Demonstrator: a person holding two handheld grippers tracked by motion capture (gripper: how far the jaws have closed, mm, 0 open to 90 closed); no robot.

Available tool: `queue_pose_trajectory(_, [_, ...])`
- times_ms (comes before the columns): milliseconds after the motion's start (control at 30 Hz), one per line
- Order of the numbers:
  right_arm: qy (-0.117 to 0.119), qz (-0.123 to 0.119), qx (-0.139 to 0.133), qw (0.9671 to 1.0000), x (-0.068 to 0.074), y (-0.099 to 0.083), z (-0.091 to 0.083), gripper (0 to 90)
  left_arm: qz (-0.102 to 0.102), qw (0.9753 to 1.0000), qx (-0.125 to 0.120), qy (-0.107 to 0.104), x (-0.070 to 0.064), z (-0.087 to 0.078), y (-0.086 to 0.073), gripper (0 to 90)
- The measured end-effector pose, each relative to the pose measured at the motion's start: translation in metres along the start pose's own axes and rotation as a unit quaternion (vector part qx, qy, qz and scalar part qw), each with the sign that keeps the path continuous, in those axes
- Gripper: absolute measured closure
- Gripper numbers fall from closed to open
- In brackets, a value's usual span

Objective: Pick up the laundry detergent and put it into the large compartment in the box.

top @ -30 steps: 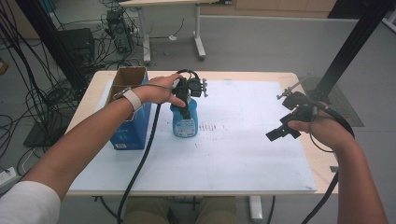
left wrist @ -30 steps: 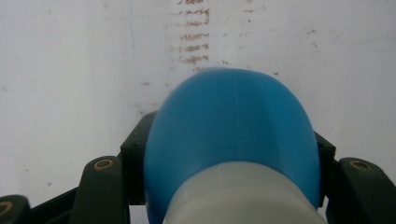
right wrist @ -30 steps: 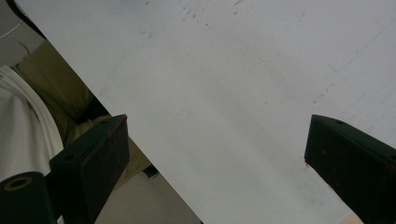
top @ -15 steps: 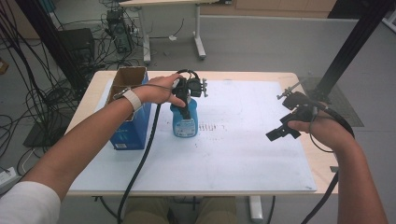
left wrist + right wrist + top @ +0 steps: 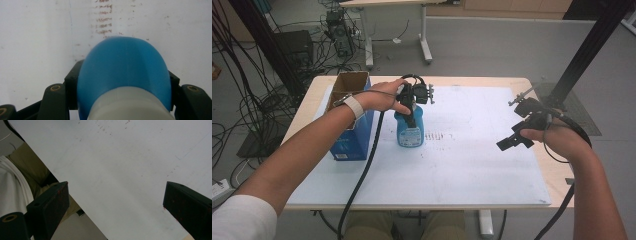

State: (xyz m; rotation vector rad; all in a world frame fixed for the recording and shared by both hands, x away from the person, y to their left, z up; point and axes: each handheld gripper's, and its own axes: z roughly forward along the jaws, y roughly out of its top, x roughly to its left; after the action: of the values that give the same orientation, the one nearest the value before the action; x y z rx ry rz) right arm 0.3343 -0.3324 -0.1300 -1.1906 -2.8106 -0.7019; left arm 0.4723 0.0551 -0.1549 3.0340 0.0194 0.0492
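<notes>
A blue bottle (image 5: 409, 131) with a printed label stands upright on the white sheet (image 5: 462, 165), left of centre. My left gripper (image 5: 412, 116) comes down on it from above and is shut on it. In the left gripper view the bottle's blue shoulder (image 5: 125, 70) and whitish neck sit between the two jaws. My right gripper (image 5: 514, 141) hovers over the right side of the sheet, held in the person's hand. Its jaws stand wide apart with nothing between them, and its fingertips (image 5: 53, 197) frame bare white sheet.
An open blue cardboard box (image 5: 349, 117) stands at the table's left, just beside the left wrist. Faint reddish marks (image 5: 439, 136) lie on the sheet right of the bottle. The wooden table edge (image 5: 557, 175) runs along the right. Cables and equipment lie on the floor beyond.
</notes>
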Motion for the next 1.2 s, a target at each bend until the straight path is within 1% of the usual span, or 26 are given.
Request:
queue_pose_trajectory(567, [0.000,0.002,0.002,1.0000,-0.0005,0.0005,0.0005,6.8,0.000,1.0000,0.001,-0.001,0.0002,-0.0002,0.0003,38.7])
queue_pose_trajectory(867, [0.001,-0.001,0.001,1.0000,-0.0006,0.0012,0.0009,6.8,0.001,1.0000,0.000,-0.001,0.0005,-0.0001,0.0000,38.7])
queue_pose_trajectory(1200, [0.001,0.000,-0.001,1.0000,-0.0012,-0.0012,0.0000,6.8,-0.003,1.0000,0.003,-0.001,0.0001,-0.0003,0.0016,38.7])
